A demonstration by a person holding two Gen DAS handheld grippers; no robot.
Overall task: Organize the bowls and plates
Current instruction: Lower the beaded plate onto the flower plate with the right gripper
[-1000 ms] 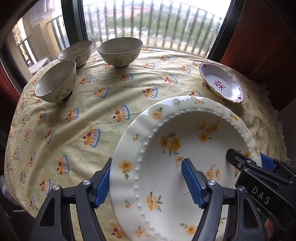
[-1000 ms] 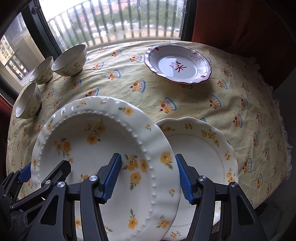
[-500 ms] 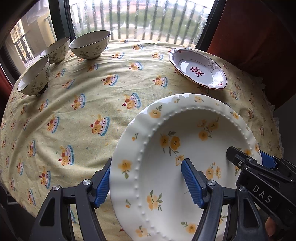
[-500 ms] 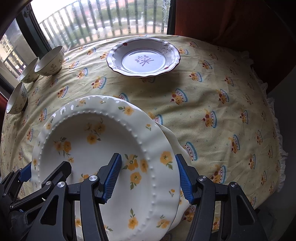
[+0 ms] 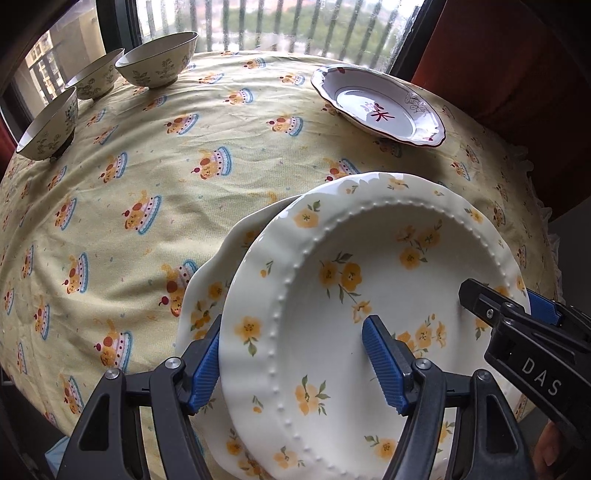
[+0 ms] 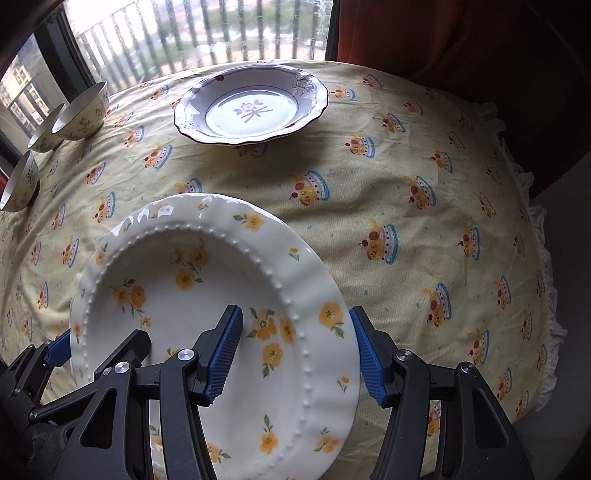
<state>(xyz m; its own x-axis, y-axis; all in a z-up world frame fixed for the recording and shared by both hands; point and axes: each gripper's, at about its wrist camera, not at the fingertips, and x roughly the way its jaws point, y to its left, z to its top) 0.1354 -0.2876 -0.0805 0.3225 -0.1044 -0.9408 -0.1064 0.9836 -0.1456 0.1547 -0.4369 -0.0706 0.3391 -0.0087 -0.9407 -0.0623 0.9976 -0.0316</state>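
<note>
The left gripper is straddling the left rim of the flowered plate, one blue pad under the rim and the other over the well, so it is gripping the plate. The right gripper is clamping the opposite rim of the same plate in the same way. Directly beneath the held plate, a second flowered plate is peeking out on the left. Farther ahead, a purple-rimmed dish is sitting on the yellow tablecloth, well apart from the grippers. Three bowls are standing far ahead to the left, near the window.
</note>
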